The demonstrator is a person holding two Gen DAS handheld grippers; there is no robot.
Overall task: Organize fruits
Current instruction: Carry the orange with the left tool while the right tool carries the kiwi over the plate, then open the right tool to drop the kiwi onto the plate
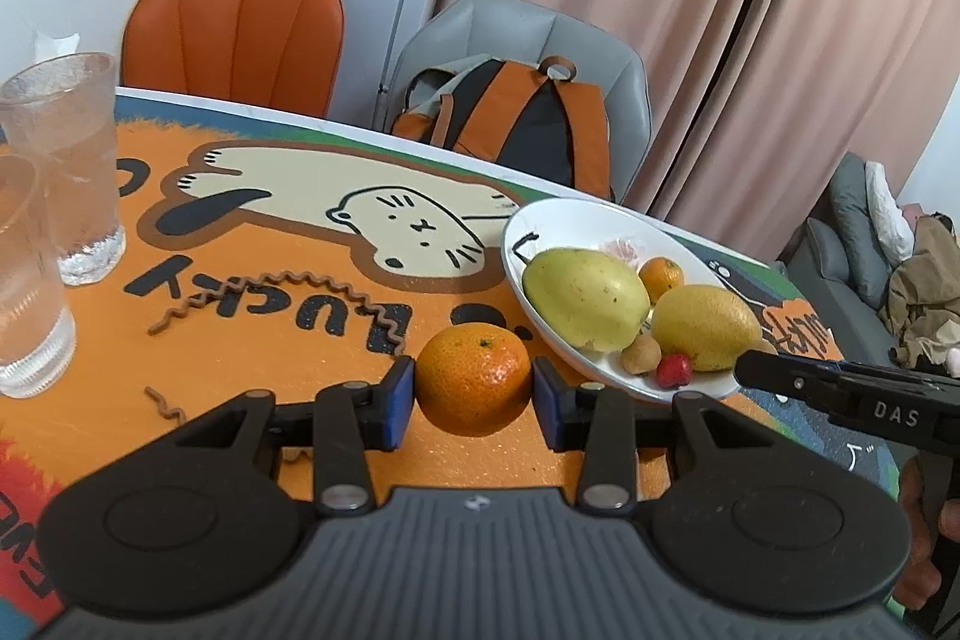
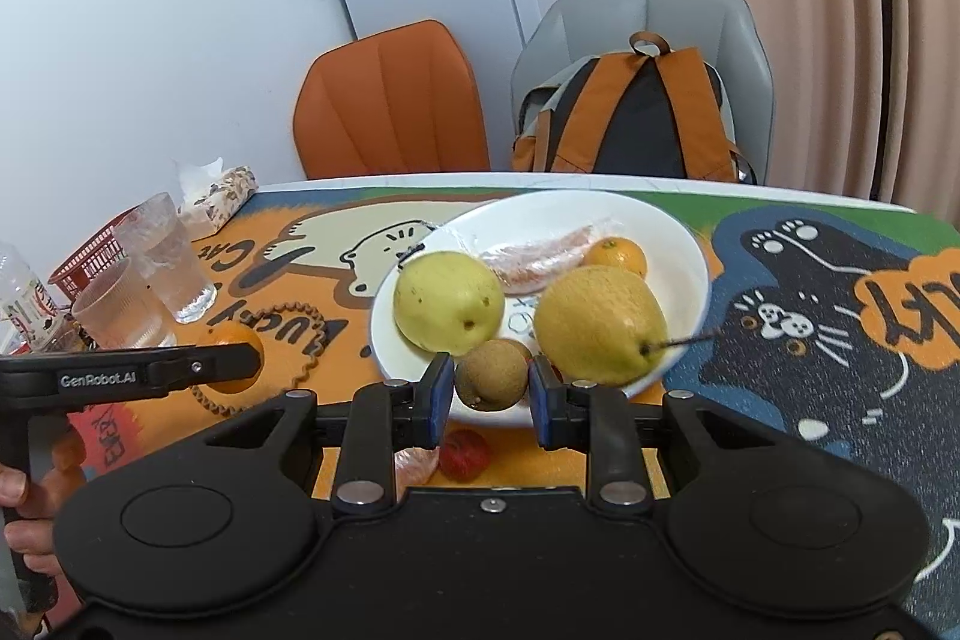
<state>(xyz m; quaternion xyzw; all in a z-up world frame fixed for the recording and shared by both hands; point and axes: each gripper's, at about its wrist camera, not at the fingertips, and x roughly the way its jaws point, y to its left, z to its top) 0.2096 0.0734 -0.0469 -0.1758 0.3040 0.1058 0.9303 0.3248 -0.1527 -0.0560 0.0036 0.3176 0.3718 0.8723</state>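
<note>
Left tongs (image 1: 474, 394) clamping tangerine (image 1: 474, 379), right tongs (image 2: 490, 391) pinching brown fruit (image 2: 491, 376), both angled down.

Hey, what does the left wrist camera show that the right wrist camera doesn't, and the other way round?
Only the left wrist view: a grey sofa piled with clothes, and the left gripper closed on the large orange.

Only the right wrist view: a tissue box, a red basket, the mat's black cat print, and the right gripper closed on a small brown fruit.

Both: the white plate of fruit, drinking glasses, two chairs and the backpack.
</note>
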